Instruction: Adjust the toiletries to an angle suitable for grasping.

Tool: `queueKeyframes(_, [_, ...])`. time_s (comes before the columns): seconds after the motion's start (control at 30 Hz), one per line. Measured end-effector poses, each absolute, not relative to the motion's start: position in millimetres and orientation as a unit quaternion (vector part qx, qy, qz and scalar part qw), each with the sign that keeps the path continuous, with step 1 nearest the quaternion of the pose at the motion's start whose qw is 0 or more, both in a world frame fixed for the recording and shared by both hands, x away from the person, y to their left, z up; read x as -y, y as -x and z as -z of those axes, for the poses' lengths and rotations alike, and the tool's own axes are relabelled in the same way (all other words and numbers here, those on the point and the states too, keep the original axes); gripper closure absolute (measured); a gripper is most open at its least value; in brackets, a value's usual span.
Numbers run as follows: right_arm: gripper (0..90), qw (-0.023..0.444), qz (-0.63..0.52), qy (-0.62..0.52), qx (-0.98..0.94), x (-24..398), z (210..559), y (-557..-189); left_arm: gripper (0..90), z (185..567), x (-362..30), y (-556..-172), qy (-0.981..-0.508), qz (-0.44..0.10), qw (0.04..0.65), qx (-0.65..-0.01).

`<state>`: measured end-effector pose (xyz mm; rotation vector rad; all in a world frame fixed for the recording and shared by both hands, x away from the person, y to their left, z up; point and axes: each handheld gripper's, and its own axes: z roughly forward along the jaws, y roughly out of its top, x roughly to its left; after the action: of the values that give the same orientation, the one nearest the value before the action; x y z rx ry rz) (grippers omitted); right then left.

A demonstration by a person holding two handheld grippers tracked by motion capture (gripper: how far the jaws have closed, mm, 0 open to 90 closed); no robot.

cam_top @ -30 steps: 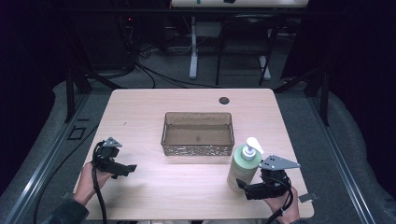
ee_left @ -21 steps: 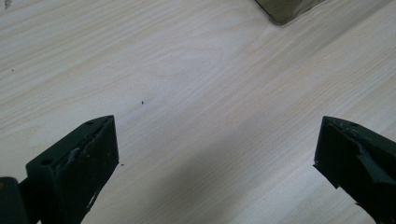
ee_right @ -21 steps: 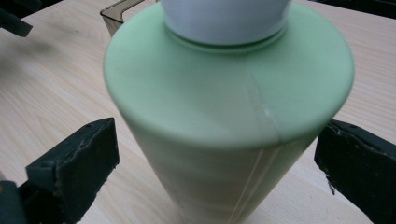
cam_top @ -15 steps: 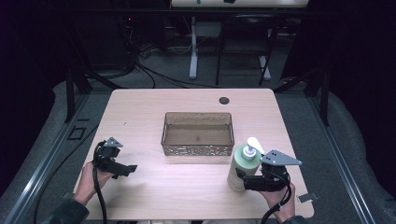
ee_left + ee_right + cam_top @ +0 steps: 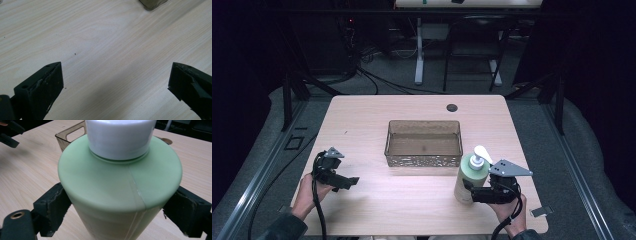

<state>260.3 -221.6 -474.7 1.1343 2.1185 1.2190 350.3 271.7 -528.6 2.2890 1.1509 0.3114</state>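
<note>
Currently, at the left of the table (image 5: 377, 115), the left gripper (image 5: 353, 182) is held in the person's left hand (image 5: 307, 192), low over bare wood near the front edge. Its jaws stand wide apart with nothing between them; the left gripper view shows plain wood grain in the gap. A black cable (image 5: 318, 210) trails from it toward the person.

At the table's middle sits a clear brownish tray (image 5: 423, 159), rectangular, with a patterned lower wall. A cut-out handle shows in its rim in the right gripper view. One corner of the tray (image 5: 151, 3) appears at the top of the left gripper view. Behind it, near the far edge, is a small dark round hole (image 5: 452, 107) in the tabletop.

To the right of the tray, just off its front right corner, a green soap bottle (image 5: 471, 178) stands upright on the table, white pump (image 5: 482, 153) on top. The right gripper (image 5: 471, 194) is closed around the lower body of the bottle, one jaw pressing each side, as the right gripper view confirms. The right hand (image 5: 512, 214) holds the gripper from the front edge. Bottle base appears to rest on the wood; contact not fully certain.
</note>
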Motion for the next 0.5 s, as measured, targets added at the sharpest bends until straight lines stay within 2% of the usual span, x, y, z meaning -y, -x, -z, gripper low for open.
queueKeyframes(0.5, [11.8, 0.202, -0.454, -0.376, -0.782, 211, 476, -274, 0.1, 530, -271, -351, -0.859, -0.104, 0.273, -0.421])
